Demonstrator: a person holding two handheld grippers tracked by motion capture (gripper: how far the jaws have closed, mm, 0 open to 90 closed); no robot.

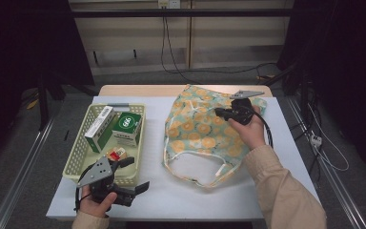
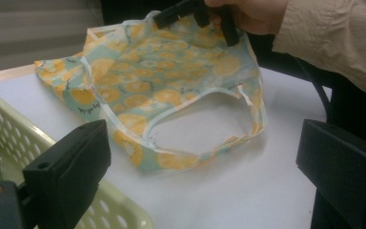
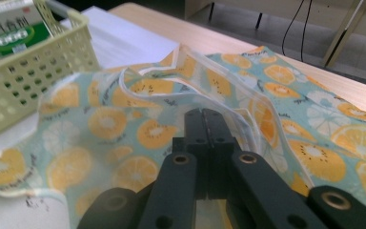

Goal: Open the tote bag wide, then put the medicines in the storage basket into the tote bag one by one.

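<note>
Right claw (image 1: 222,112) is clamped on the fruit-print bag (image 1: 198,126) at the surface's two o'clock; left claw (image 1: 138,174) hangs released beside the basket (image 1: 78,155) at seven.

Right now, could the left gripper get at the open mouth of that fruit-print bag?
Probably yes. The left gripper has its jaws wide open beside the basket, and bare table lies between it and the mouth of the bag, with nothing in the way.
</note>
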